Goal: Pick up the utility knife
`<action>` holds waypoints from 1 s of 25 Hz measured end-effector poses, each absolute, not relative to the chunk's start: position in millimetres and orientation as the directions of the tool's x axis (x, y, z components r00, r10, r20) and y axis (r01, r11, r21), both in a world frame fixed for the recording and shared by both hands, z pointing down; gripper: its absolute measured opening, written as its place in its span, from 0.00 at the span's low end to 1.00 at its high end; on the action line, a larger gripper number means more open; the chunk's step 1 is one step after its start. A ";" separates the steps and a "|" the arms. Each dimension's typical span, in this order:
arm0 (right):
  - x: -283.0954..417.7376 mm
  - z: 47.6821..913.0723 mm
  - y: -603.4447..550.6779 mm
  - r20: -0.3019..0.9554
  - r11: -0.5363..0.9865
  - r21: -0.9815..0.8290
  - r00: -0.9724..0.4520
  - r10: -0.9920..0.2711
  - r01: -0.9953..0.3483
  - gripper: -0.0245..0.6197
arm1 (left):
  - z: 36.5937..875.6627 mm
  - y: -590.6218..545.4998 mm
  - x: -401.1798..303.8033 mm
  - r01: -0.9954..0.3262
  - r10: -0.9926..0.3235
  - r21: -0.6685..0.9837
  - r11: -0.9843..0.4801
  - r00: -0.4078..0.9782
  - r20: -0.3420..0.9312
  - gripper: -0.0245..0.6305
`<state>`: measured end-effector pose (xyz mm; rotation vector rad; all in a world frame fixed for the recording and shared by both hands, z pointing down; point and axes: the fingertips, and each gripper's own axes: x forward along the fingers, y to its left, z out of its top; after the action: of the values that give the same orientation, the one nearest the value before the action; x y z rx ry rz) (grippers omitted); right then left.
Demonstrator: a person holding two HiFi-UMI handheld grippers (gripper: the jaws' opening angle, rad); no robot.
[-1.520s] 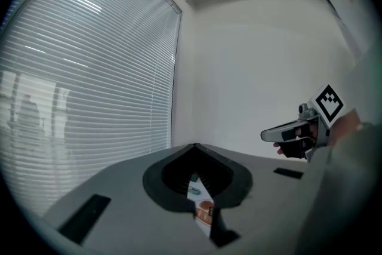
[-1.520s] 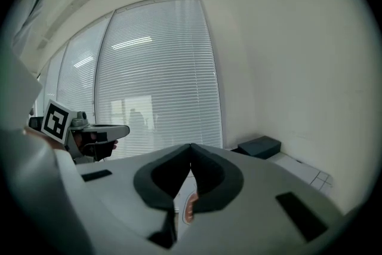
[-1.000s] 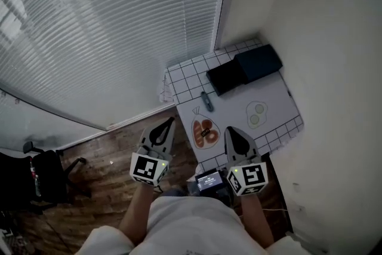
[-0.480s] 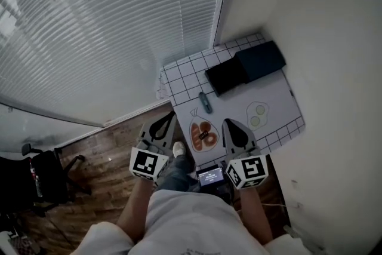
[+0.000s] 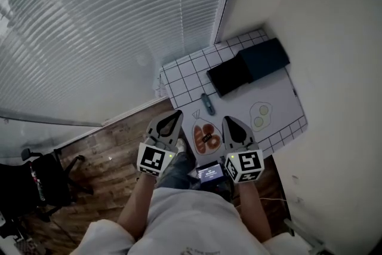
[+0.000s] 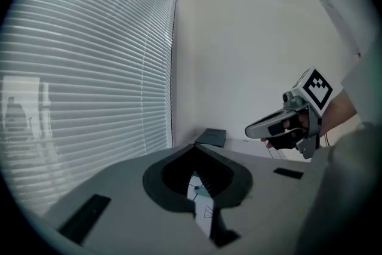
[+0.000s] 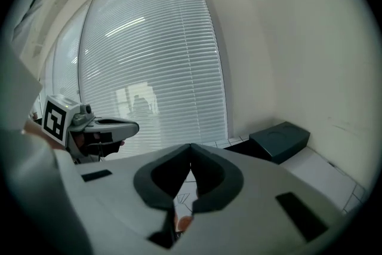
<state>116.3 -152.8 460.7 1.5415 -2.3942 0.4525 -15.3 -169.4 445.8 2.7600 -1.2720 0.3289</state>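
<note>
Since we have stepped closer, our left gripper (image 5: 176, 113) and right gripper (image 5: 228, 120), both closed and empty, hover at the white gridded table (image 5: 179, 76) edge. The slim grey-blue utility knife (image 5: 207, 103) lies untouched just ahead, nearly within reach.

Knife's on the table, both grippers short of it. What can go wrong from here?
1. The left gripper and right gripper both have their jaws together. Unless one opens first, it would likely shove the utility knife rather than grasp it.
2. The knife lies flat on the table, towards the side that drops to the floor. A push might slide it off.
3. The dark box sits just beyond it, so overshoot could hit it.
</note>
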 end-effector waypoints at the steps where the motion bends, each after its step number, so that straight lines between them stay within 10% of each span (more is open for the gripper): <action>1: 114.3 464.3 -155.5 0.388 0.391 -0.118 -0.405 -0.828 -0.913 0.05 | 448.7 -171.7 -15.2 -0.755 -0.735 -0.006 -0.656 0.637 0.232 0.04; 25: 89.6 571.8 -198.8 0.583 0.411 -0.099 -0.388 -0.714 -0.906 0.05 | 557.2 -210.9 -1.0 -0.679 -0.600 0.115 -0.725 0.705 0.377 0.04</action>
<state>89.6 -198.8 571.8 1.3788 -2.2169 0.5671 -1.0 -210.9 557.2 2.6687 -1.0193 0.4633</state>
